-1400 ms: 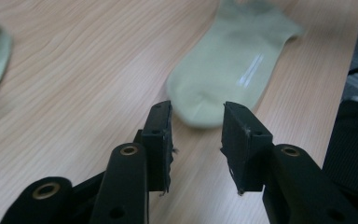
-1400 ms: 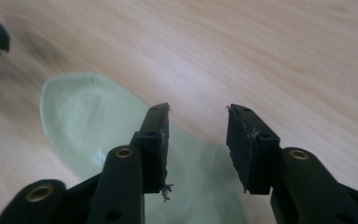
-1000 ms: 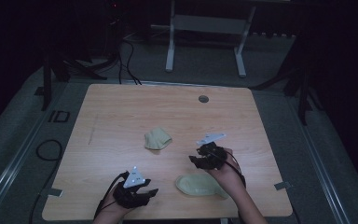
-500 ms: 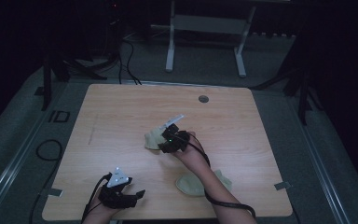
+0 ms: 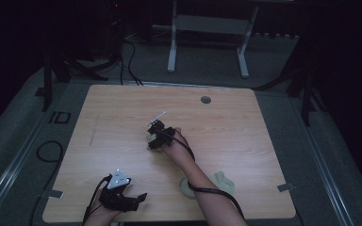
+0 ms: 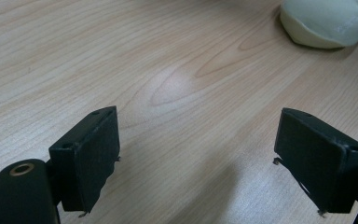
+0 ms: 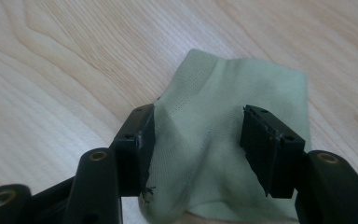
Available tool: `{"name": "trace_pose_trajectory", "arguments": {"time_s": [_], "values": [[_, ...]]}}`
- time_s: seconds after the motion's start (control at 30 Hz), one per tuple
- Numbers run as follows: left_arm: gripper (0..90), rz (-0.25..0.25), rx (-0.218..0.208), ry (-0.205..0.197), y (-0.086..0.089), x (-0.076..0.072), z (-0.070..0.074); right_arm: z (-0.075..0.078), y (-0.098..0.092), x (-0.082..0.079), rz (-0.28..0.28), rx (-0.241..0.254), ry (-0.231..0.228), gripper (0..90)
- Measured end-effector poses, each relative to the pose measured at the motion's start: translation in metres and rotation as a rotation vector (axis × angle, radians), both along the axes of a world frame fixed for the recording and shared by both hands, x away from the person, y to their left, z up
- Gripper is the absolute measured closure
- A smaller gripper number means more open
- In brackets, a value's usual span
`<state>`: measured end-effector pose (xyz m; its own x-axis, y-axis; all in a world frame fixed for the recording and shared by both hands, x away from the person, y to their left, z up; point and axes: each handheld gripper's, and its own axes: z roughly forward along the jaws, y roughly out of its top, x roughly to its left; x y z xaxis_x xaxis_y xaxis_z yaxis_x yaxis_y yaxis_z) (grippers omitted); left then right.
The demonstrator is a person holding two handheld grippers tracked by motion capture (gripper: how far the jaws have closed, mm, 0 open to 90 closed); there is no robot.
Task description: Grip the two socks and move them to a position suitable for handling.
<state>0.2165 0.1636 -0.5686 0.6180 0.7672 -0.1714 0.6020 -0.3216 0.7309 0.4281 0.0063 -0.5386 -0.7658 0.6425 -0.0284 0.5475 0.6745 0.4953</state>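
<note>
While the left gripper (image 5: 139,200) rests at the near table (image 5: 122,108) edge with jaws spread wide and empty, having just been opening, the right gripper (image 7: 198,154) straddles the pale green sock (image 7: 223,154). Its jaws, also just opening, flank the fabric without pressing; the sock's long axis runs onward between the fingertips. A second sock (image 5: 219,181) lies beside the right forearm.

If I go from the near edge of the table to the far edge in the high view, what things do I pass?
Left hand-held gripper → pale green sock by the forearm → right hand-held gripper over the second sock → round hole in the table.
</note>
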Motion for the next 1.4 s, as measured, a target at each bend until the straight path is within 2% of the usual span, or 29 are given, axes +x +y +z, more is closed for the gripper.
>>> {"name": "trace_pose_trajectory", "arguments": {"time_s": [0.07, 0.13, 0.3, 0.43, 0.53, 0.7, 0.77, 0.87, 0.93, 1.17, 1.3, 1.4], "values": [[14.2, -0.001, 0.006, 0.001, 0.000, 0.000, -0.001, -0.004, 0.001, 0.001, -0.002, -0.028, -0.005, 50.1], [14.2, 0.000, 0.006, 0.006, -0.001, 0.000, -0.002, -0.004, 0.000, 0.000, -0.007, -0.028, -0.012, 57.6], [14.2, 0.003, 0.000, 0.001, -0.001, 0.000, -0.001, -0.003, 0.003, -0.002, 0.025, -0.045, -0.027, 74.7], [14.3, 0.006, -0.002, 0.001, 0.000, -0.001, -0.001, 0.001, 0.009, -0.003, 0.039, -0.097, -0.030, 79.2], [14.3, 0.009, -0.005, 0.006, 0.001, -0.001, -0.002, 0.012, 0.003, -0.004, 0.030, -0.048, -0.014, 79.3], [14.4, 0.015, -0.012, 0.013, 0.001, 0.000, -0.002, 0.039, -0.018, -0.010, -0.004, -0.008, -0.046, 79.3], [14.4, 0.015, -0.008, 0.013, 0.001, 0.000, -0.002, 0.048, -0.030, -0.012, -0.016, -0.007, -0.063, 79.3], [14.4, 0.017, -0.013, 0.014, -0.001, 0.000, -0.001, 0.057, -0.050, -0.016, -0.048, -0.009, -0.093, 79.3], [14.5, 0.018, -0.012, 0.016, -0.001, 0.001, -0.002, 0.060, -0.065, -0.021, -0.068, 0.002, -0.094, 79.3], [14.8, 0.019, -0.011, 0.018, -0.007, 0.001, -0.001, 0.052, -0.107, -0.043, -0.120, 0.007, -0.087, 79.1], [14.8, 0.015, -0.006, 0.015, -0.010, 0.000, -0.001, 0.039, -0.115, -0.056, -0.141, 0.010, -0.067, 78.7], [14.8, 0.011, -0.006, 0.015, -0.010, -0.001, -0.001, 0.023, -0.113, -0.064, -0.146, 0.004, -0.035, 78.3]]}}
